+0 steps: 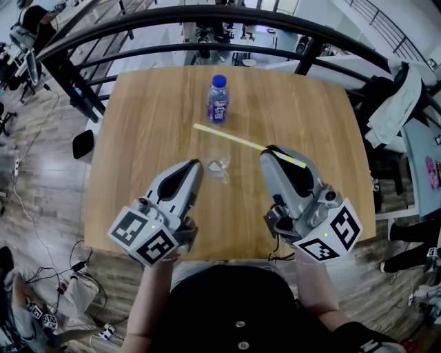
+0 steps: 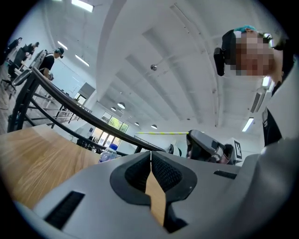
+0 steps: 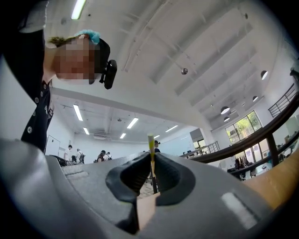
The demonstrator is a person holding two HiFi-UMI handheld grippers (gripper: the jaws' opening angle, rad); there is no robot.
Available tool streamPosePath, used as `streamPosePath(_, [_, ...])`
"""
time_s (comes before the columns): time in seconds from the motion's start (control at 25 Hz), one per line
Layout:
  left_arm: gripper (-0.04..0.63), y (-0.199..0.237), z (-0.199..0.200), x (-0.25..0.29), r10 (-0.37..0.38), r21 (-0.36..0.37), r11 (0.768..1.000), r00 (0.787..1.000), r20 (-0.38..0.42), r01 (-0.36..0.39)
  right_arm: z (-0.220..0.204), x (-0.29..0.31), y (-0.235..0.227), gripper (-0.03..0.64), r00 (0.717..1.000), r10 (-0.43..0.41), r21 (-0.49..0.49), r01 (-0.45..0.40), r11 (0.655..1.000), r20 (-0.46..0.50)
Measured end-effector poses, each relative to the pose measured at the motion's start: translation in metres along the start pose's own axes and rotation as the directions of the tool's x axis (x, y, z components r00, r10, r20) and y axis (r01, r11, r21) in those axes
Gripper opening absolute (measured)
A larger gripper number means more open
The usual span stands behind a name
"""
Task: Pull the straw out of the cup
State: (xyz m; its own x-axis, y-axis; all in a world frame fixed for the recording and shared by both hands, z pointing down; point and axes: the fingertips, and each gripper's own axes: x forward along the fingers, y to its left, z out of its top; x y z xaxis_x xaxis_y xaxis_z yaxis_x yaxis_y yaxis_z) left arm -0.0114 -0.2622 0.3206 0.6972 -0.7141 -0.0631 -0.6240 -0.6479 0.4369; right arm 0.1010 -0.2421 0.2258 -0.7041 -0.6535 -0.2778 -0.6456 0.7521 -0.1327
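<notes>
A yellow-and-white straw [image 1: 227, 136] hangs level above the table, free of the cup, with my right gripper [image 1: 270, 149] shut on it near its right end. In the right gripper view the straw [image 3: 151, 142] stands pinched between the dark pads. The clear plastic cup [image 1: 218, 167] rests on the wooden table [image 1: 151, 124] between the two grippers. My left gripper [image 1: 196, 164] is just left of the cup, raised off the table, with its jaws shut and nothing between them [image 2: 150, 154]. In the left gripper view the straw [image 2: 163, 133] and the right gripper [image 2: 205, 147] show ahead.
A small bottle with a blue cap [image 1: 218, 100] stands at the back middle of the table, beyond the straw. A black curved railing [image 1: 207, 17] runs behind the table. A black chair with a white garment [image 1: 400, 103] is at the right.
</notes>
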Motion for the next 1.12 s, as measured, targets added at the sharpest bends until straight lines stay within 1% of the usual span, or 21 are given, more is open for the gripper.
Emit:
streamPosePath(0.12, [0.021,-0.007,0.004,-0.001,-0.015,0.011,1.000,1.000,0.023,0.015,0.005,-0.002,0.008,0.023,0.999,0.044,0.002,-0.044,0.999,0.026])
streamPosePath(0.32, [0.021,-0.015,0.003,-0.004,-0.053,-0.005,0.999,0.998,0.038,0.053,0.001,-0.003,0.017,0.022,0.996,0.089,0.021,-0.089,0.996,0.017])
streamPosePath(0.6, [0.021,-0.018,-0.002,-0.007,-0.047,-0.015,0.999,0.998,0.031,0.048,-0.004,-0.004,0.017,0.022,0.995,0.099,0.038,-0.099,0.994,-0.001])
streamPosePath(0.84, [0.021,-0.013,-0.003,-0.010,-0.017,-0.014,1.000,1.000,0.022,0.018,-0.009,-0.002,0.017,0.022,0.994,0.113,0.044,-0.112,0.993,-0.012])
streamPosePath(1.12, [0.021,-0.016,-0.010,-0.007,-0.025,-0.011,1.000,1.000,0.001,0.025,-0.013,-0.003,0.015,0.021,0.993,0.117,0.040,-0.116,0.992,-0.028])
